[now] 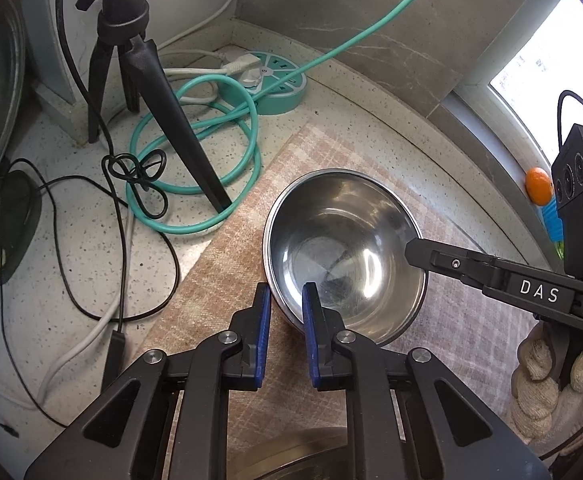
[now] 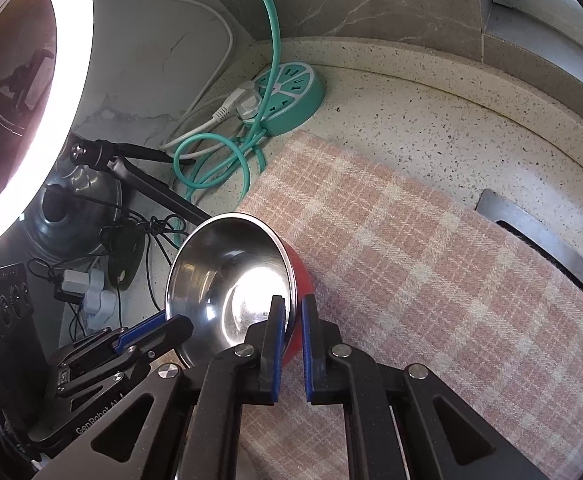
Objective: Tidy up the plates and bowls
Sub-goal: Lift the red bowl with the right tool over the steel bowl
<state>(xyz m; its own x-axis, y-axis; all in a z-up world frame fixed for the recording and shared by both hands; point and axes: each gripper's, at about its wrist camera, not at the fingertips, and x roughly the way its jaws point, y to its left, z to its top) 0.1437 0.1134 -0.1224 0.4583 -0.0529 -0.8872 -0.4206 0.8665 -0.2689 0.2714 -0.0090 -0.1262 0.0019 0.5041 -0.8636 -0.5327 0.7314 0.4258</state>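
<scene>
Black grippers [image 1: 285,300] — blue pads [image 1: 265,312], silver screws [image 1: 227,337], white "DAS" marking [image 1: 539,291] — knit glove [image 1: 547,376].

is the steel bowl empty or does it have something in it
Empty. The steel bowl shows only its bare shiny bottom with reflections in both wrist views; nothing lies inside it. Both grippers pinch its rim.

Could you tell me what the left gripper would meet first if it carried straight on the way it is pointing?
Probably the steel bowl: the left gripper already straddles its near rim.
</scene>
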